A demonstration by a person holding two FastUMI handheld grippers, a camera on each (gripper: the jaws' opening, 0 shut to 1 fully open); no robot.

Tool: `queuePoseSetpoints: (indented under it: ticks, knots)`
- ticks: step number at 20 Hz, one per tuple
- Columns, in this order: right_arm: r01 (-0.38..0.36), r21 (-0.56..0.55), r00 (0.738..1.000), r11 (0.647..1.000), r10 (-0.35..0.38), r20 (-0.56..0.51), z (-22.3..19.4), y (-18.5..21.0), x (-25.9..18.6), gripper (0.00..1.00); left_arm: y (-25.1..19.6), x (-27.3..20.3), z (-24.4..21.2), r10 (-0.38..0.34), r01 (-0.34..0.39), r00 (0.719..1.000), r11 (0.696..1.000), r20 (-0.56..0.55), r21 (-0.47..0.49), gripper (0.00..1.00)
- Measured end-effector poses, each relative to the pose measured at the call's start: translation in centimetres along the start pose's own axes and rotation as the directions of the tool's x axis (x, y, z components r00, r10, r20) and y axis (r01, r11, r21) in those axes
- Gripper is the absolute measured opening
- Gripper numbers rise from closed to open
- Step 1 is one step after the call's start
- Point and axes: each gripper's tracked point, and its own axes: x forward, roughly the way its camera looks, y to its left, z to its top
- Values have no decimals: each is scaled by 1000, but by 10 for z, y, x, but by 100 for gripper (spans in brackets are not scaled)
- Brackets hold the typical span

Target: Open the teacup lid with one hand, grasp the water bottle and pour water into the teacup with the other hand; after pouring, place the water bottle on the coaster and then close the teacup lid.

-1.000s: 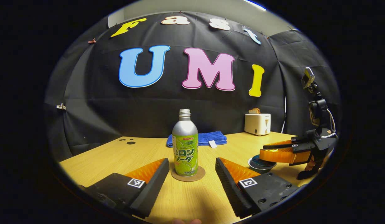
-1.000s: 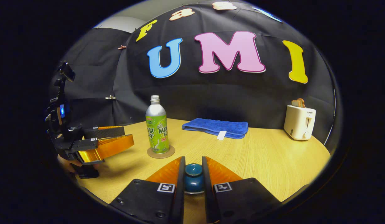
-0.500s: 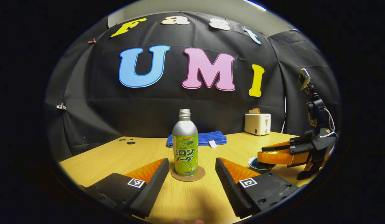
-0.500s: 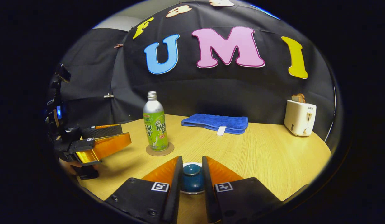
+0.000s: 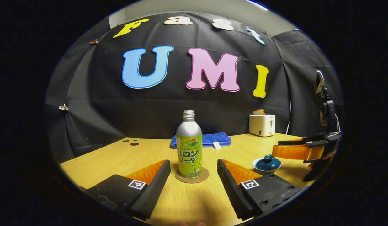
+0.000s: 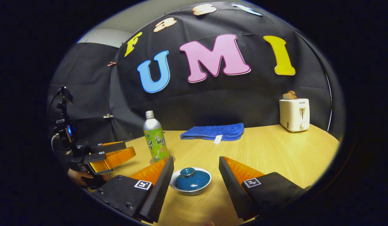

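Observation:
A silver and green water bottle [image 5: 189, 147] stands upright on a round cork coaster [image 5: 192, 176] on the wooden table. My left gripper [image 5: 193, 163] is open, its fingers apart on either side of the bottle without touching it. The white teacup [image 5: 266, 166] sits to the right with its blue lid [image 5: 266, 160] on it. In the right gripper view the blue lid [image 6: 191, 179] rests on the cup between the fingers of my open right gripper [image 6: 196, 160], which touches nothing. The bottle [image 6: 154, 142] and the left gripper [image 6: 114, 155] show at left there.
A folded blue towel [image 6: 212, 131] lies at the back of the table [image 6: 275, 150]. A white toaster [image 6: 294, 114] with bread in it stands at the back right. A hand [image 6: 76, 175] holds the left gripper at the table's left edge.
My right gripper has let go of the lid's knob, opened wide and drawn back. The lid now sits on the teacup. The left gripper has stayed put.

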Motion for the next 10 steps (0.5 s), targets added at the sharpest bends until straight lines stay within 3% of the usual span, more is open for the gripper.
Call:
queuePoseSetpoints:
  ticks: [10]
  knots:
    - [130, -119, 991, 984, -124, 57, 9, -39, -41, 90, -2, -3, 0, 15, -15, 1000, 1000, -1, -1, 94]
